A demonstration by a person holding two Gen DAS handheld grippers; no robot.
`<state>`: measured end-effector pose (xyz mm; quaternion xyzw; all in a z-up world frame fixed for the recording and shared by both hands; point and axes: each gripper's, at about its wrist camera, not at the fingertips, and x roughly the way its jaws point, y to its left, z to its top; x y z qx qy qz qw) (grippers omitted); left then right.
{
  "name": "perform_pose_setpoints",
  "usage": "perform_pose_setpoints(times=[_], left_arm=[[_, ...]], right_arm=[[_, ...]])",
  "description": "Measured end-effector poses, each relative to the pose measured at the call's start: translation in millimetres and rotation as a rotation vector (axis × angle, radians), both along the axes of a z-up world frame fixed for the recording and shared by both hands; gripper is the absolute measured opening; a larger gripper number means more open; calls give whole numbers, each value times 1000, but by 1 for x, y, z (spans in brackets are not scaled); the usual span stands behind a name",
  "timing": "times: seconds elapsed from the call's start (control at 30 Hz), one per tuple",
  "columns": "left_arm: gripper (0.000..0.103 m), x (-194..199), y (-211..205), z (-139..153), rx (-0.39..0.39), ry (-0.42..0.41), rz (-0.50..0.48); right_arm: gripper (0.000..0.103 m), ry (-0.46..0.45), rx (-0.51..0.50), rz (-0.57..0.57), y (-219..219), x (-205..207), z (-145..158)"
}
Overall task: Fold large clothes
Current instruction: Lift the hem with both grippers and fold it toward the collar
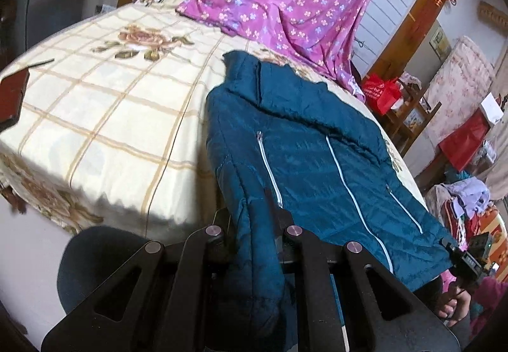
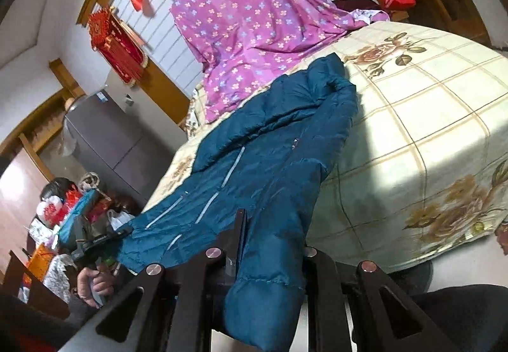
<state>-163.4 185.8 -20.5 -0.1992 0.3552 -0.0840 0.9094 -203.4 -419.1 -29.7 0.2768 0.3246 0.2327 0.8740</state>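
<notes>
In the left wrist view the teal jacket [image 1: 304,142] lies on the bed [image 1: 104,104], its sleeve covering the left claw [image 1: 252,218] closed on it, and in the right wrist view the right claw [image 2: 273,225] grips the other sleeve, one finger hidden.

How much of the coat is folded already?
Hardly any. The blue coat is spread front-up on the bed, zipped. The left gripper and right gripper each pinch a part of it near the bed's edge. All the folding is left.
</notes>
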Motion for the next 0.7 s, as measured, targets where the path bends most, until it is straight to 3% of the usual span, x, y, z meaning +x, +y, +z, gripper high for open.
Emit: perform_pose_setpoints(times=[0.2, 0.43, 0.7], left_arm=[[9, 11, 0, 18, 18, -50, 16], [9, 42, 1, 44, -6, -140, 84], [9, 95, 0, 71, -19, -178, 137]], right_arm=[[15, -57, 82, 1, -9, 6, 12], [15, -163, 70, -61, -11, 31, 47], [15, -248, 44, -161, 0, 80, 81]])
